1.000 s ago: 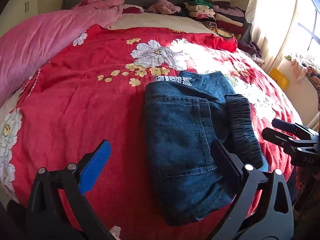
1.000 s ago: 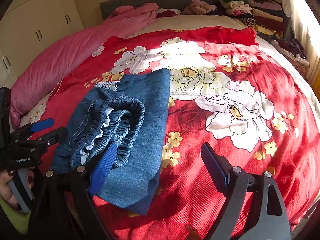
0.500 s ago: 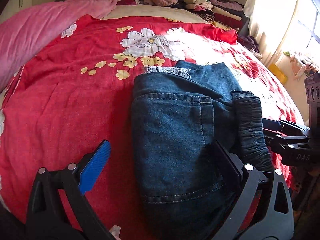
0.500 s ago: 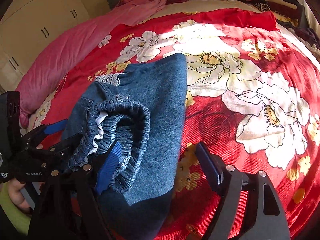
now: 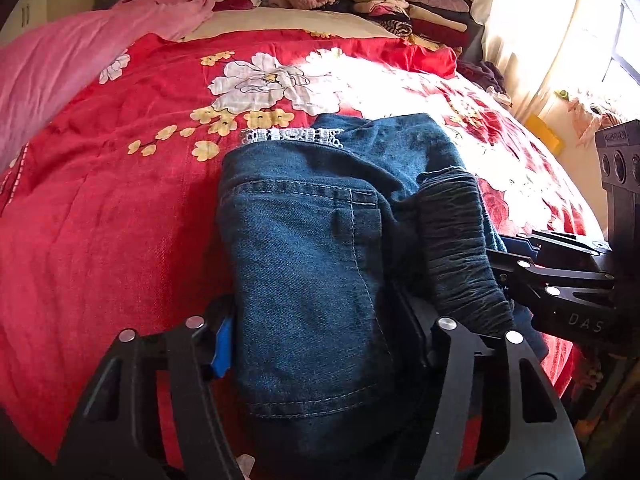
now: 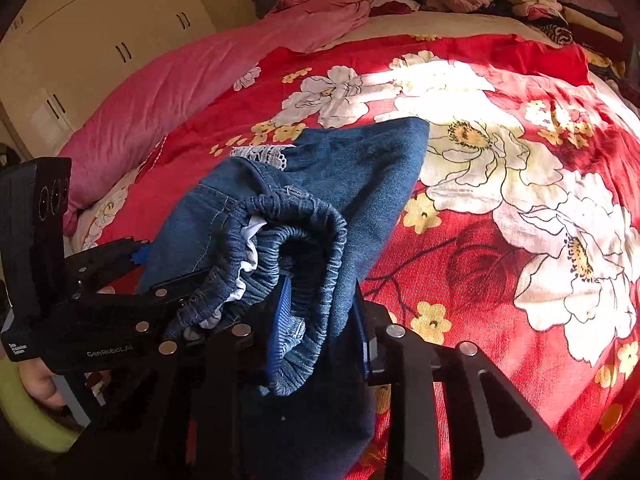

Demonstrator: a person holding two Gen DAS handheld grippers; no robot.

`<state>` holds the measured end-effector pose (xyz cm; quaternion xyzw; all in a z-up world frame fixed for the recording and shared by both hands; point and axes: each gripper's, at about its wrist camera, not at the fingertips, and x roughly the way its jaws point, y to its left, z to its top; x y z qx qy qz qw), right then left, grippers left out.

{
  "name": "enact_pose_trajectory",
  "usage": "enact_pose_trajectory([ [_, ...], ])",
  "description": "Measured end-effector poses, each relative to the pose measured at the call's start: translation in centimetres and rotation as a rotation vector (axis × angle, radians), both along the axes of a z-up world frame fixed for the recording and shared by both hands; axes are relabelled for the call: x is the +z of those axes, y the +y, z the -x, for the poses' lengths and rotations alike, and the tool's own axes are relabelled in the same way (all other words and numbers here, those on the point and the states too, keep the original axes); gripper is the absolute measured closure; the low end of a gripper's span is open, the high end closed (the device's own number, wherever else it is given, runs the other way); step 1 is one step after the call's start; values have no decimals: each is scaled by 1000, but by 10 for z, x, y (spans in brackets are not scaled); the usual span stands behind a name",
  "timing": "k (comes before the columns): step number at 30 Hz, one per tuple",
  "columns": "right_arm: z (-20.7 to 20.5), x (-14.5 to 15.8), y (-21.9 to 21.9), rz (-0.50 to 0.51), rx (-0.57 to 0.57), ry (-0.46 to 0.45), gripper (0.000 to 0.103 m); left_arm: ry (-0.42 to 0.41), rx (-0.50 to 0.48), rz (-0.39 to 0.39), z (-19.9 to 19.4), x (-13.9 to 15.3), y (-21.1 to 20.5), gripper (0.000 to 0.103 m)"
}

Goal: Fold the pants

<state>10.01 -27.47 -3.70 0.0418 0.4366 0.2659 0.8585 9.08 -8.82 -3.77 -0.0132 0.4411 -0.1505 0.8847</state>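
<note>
Folded blue jeans (image 5: 304, 264) lie on the red flowered bedspread (image 5: 100, 220), with a lace trim at the far edge. My left gripper (image 5: 320, 332) straddles the near pocket end. Its jaws are closing, and the blue pad (image 5: 222, 344) presses the denim's side. The right gripper (image 6: 322, 332) straddles the bunched elastic waistband (image 6: 304, 240). Its jaws are closing too, with both pads squeezing the fabric. The right gripper (image 5: 532, 268) also shows at the jeans' right side in the left wrist view. In the right wrist view the left gripper (image 6: 156, 268) shows at their left side.
A pink quilt (image 6: 180, 92) runs along the bed's left side. Stacked folded clothes (image 5: 408, 16) sit at the headboard. Cream wardrobe doors (image 6: 100, 32) stand at the left, and a curtain and window (image 5: 560, 40) at the right. A hand (image 6: 38, 380) holds the left gripper's handle.
Both grippers came forward onto the jeans. Their jaws went from wide apart to closed in around the denim, the left at the pocket end and the right at the waistband.
</note>
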Motion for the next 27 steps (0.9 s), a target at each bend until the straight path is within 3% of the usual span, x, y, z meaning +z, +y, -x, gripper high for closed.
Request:
enact_pose_trajectory([
  [1, 1, 3, 0, -8, -2, -9, 81, -6, 2, 2, 1, 3, 0, 62],
  [4, 5, 13, -1, -29, 0, -36, 84, -22, 5, 4, 2, 12, 0, 67],
  [14, 10, 41, 4, -47, 22, -112, 85, -86, 12, 15, 5, 37, -1, 69],
  [27, -29, 65, 15, -28, 13, -171, 85, -156, 47, 9, -24, 62, 3, 69],
])
